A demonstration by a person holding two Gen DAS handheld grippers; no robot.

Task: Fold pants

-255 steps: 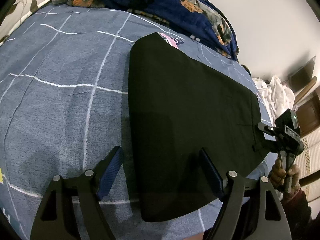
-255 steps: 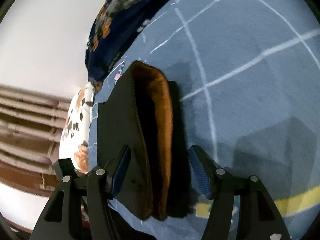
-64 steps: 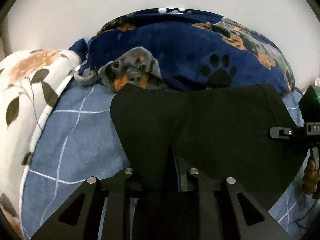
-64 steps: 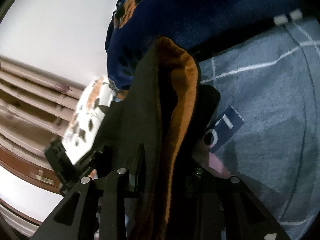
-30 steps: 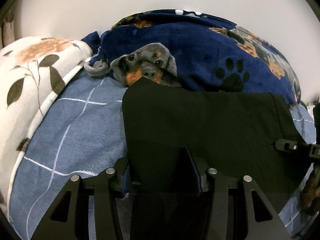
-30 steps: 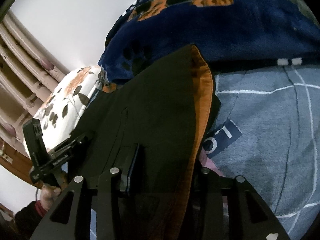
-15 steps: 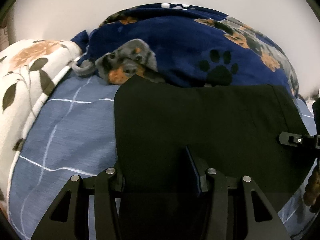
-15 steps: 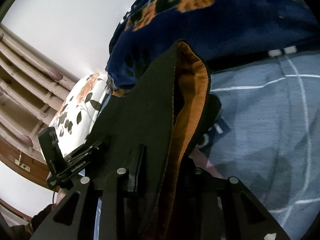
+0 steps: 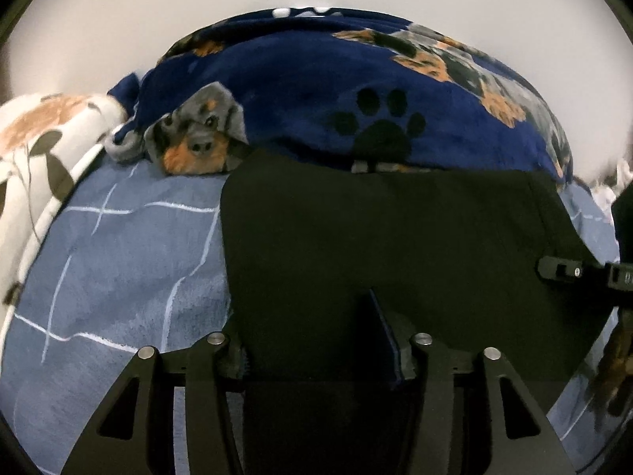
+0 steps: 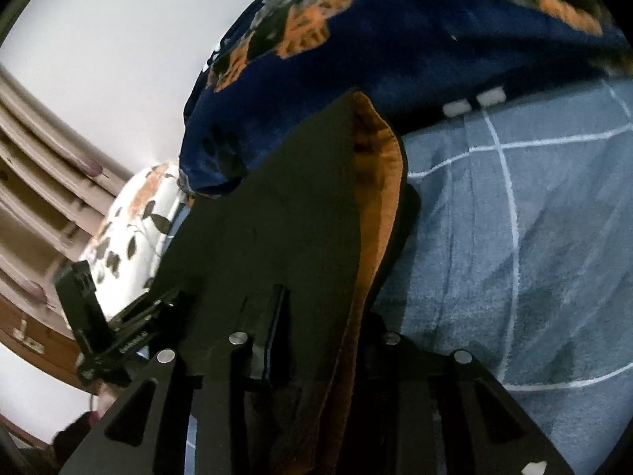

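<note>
The black pants [image 9: 395, 233] with an orange lining [image 10: 376, 206] lie folded on the blue checked bedsheet [image 9: 118, 261], their far edge against the dog-print blanket. My left gripper [image 9: 312, 340] straddles the near edge of the pants with its jaws partly apart, and the cloth runs between the fingers [image 9: 381, 328]. My right gripper [image 10: 320, 328] is closed on the other end of the pants, cloth filling the gap. The right gripper also shows in the left wrist view [image 9: 581, 273], and the left gripper in the right wrist view [image 10: 118, 340].
A navy blanket with dogs and paw prints [image 9: 356, 91] is piled along the white wall behind the pants. A white floral pillow [image 9: 35, 146] lies at the left. A wooden headboard [image 10: 35, 217] stands beyond it. Bedsheet [image 10: 534, 237] stretches to the right.
Both grippers closed on the pants and carried the near edge toward the blanket. In the last second the left jaws loosened and the fold settled flat; the right stayed clamped.
</note>
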